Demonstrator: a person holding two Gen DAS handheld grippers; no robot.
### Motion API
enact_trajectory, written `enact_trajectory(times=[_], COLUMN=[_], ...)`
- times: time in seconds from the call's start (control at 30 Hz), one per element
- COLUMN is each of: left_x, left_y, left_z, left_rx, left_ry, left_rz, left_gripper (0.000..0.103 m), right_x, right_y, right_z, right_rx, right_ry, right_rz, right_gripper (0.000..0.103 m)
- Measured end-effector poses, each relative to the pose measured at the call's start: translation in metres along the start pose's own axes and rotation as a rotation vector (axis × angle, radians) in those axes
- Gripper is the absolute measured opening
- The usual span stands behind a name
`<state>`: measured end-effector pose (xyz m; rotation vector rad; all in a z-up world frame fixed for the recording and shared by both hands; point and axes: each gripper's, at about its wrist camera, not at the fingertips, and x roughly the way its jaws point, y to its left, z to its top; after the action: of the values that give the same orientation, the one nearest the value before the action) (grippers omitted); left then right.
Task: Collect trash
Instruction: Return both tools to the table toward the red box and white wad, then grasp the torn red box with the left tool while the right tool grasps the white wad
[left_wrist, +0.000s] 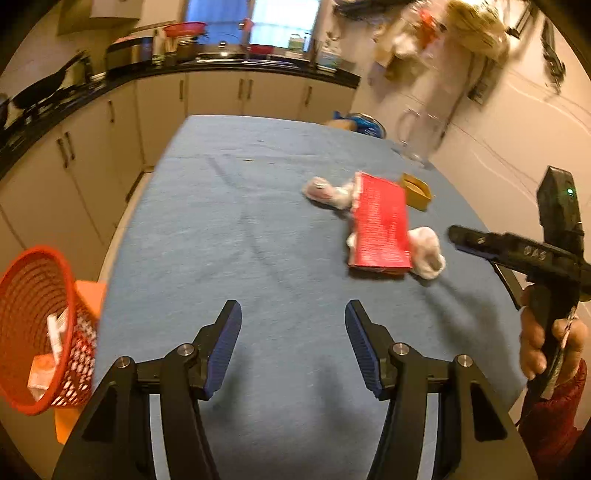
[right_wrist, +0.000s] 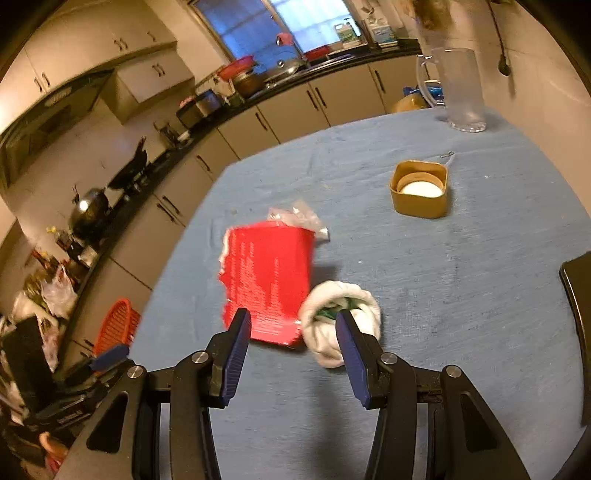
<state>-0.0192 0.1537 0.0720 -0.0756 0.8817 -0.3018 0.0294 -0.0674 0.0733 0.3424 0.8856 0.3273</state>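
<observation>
We read warm, dim indoor light with an orange cast in both views. The window (left_wrist: 251, 20) glows cold blue-white and is blown out. Soft shadows pool on the table (left_wrist: 229, 229) under the near fingers. Motion blur smears the red packet (right_wrist: 269, 280) (its print unreadable) and the far wall. Fisheye bends the counter (left_wrist: 74, 99) sharply; corners vignette to black.

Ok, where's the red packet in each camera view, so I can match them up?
Left wrist: red packet lies right of centre on the blue tablecloth.
Right wrist: red packet sits centre, just beyond the open jaws.
Shared landmark: the white wad touching its near right corner.
</observation>
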Motion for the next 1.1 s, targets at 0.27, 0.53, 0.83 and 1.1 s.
enact_trajectory(times=[0.27, 0.53, 0.83, 1.1], left_x=[0.029, 0.072, 0.132, 0.119], left_y=[-0.019, -0.037, -0.05, -0.062], left_z=[0.025, 0.052, 0.068, 0.062], left_rx=[-0.026, -0.026, -0.041, -0.02], left_ry=[0.028, 0.082, 0.175, 0.133], left_rz=[-0.041, -0.115, -0.221, -0.228], left_gripper=[0.065, 0.068, 0.051, 0.026], right_x=[0.033, 0.004, -0.013, -0.015], right_y=[0.003, -0.03, -0.056, -0.063], right_z=[-0.008, -0.006, -0.01, -0.013], right_rx=[-0.121, -0.023, 0.054, 0.087], right_ry=[0.037, -0.026, -0.041, -0.041], right_rz=[-0.121, -0.076, -0.013, 0.017], right_gripper=[0.015, 0.01, 0.01, 0.01])
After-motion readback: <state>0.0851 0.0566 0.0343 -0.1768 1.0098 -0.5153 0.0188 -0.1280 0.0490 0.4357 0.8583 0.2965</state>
